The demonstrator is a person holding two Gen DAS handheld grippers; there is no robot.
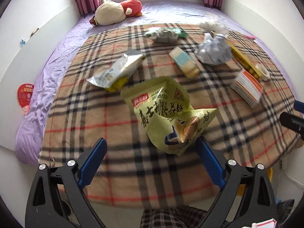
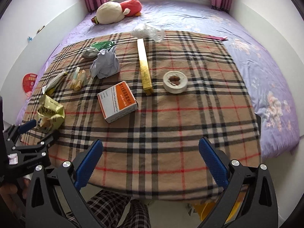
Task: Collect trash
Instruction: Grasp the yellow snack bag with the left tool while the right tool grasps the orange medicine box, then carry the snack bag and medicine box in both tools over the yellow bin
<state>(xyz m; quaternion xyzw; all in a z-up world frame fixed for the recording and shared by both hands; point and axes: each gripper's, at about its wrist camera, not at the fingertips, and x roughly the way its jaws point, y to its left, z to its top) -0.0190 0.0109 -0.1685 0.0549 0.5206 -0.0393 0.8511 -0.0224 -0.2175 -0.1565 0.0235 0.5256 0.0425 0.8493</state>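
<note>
Right wrist view: plaid blanket (image 2: 152, 133) covers purple-sheeted bed (image 2: 266, 76) below window.

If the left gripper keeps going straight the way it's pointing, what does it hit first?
Most likely the crumpled yellow-green snack bag, lying just ahead of the open left gripper, near its right finger. Depth is hard to judge; it might meet the plaid blanket beside the bag instead.

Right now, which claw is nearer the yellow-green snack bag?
Left. The left claw is open right at the yellow-green snack bag; the right claw hangs open well to its right.
</note>
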